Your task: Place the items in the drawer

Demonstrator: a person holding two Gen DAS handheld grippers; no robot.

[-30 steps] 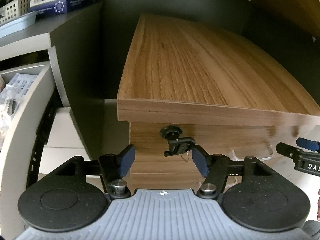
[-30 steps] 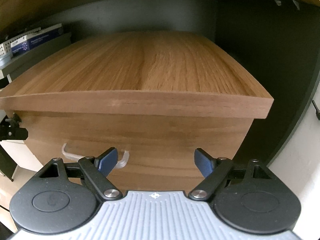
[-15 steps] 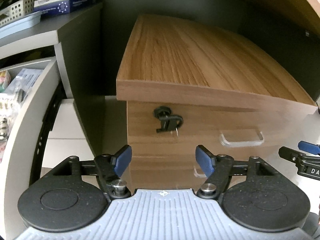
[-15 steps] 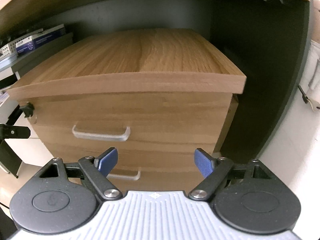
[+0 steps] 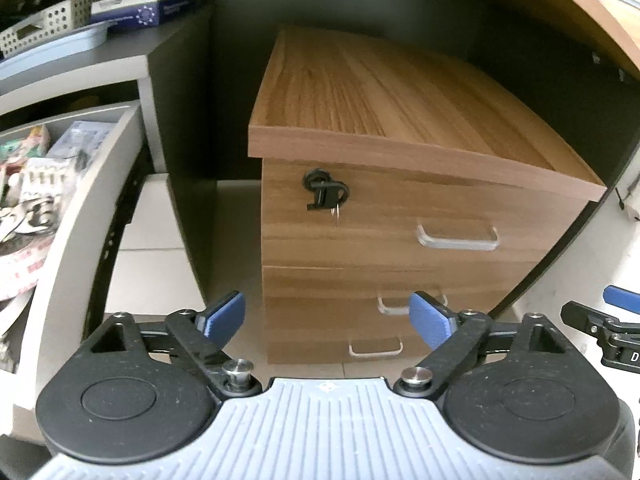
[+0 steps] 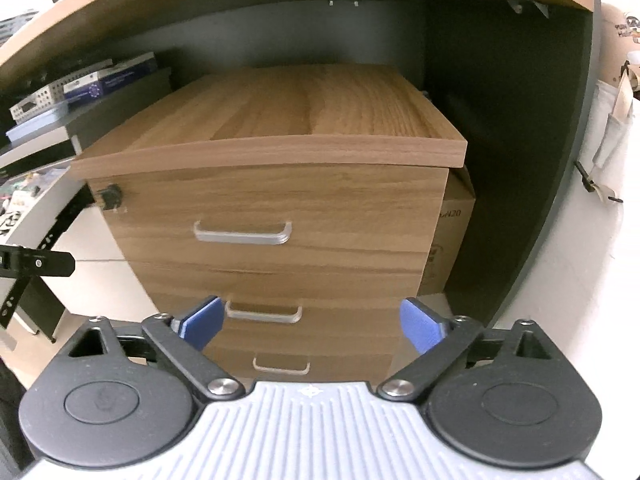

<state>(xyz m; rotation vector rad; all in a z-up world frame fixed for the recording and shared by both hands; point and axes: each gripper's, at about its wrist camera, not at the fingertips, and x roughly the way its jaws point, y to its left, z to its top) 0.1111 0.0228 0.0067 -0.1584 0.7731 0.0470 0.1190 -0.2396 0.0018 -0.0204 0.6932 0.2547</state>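
Left tongs [image 5: 326,318], right tongs [image 6: 310,324] released, empty; wooden cabinet [image 6: 280,200] drawers closed, well apart.

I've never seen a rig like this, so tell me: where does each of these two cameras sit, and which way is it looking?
Left wrist: rides the left gripper, facing the wooden cabinet from its left; the open grey drawer and the right gripper's tip show.
Right wrist: rides the right gripper, facing the cabinet's front squarely; the left gripper's tip shows.
Shared: cabinet, top handle, key.
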